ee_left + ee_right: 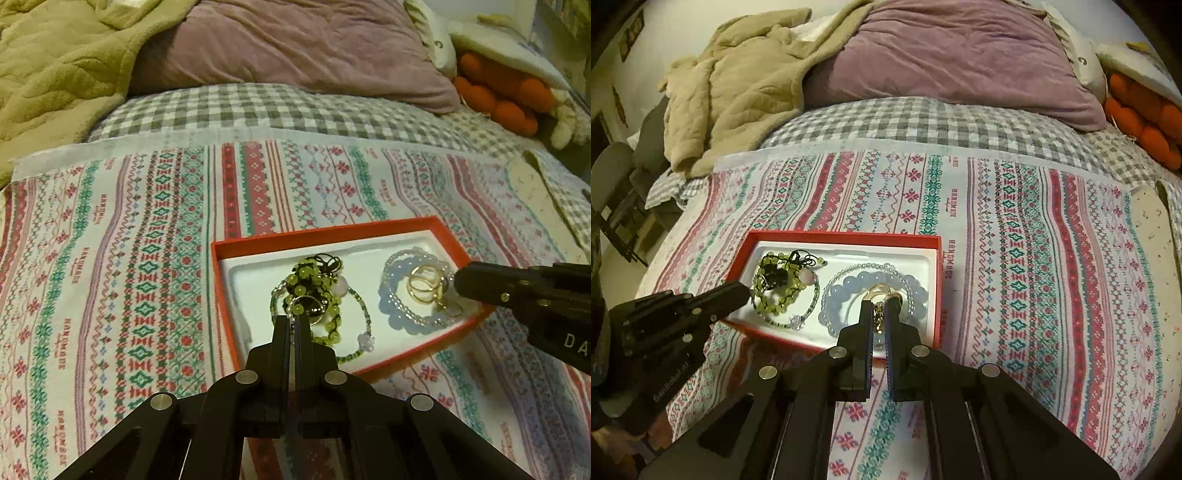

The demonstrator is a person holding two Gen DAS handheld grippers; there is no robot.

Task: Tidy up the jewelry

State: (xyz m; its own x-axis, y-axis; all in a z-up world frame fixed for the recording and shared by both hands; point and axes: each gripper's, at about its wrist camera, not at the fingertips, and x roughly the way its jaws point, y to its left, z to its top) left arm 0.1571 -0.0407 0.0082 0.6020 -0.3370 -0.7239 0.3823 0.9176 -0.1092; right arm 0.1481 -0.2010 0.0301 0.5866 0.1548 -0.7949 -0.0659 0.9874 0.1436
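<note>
A red box (317,232) (842,235) with a white liner lies on the patterned cloth. In it lie a green bead bracelet (314,280) (775,280), a thin beaded strand with pink beads (364,325) (809,299), a pale blue bead bracelet (395,299) (871,280) and gold hoop earrings (424,284). My left gripper (294,317) is nearly shut over a silver ring (314,306) on the green bracelet. My right gripper (880,306) is shut on a gold earring (879,314) above the blue bracelet; it also shows in the left wrist view (458,282).
The patterned cloth (1015,258) covers a checked bedsheet (923,118). A purple pillow (953,51), a tan blanket (738,85) and an orange plush (1145,118) lie at the back. Chairs (613,184) stand beyond the bed's left edge.
</note>
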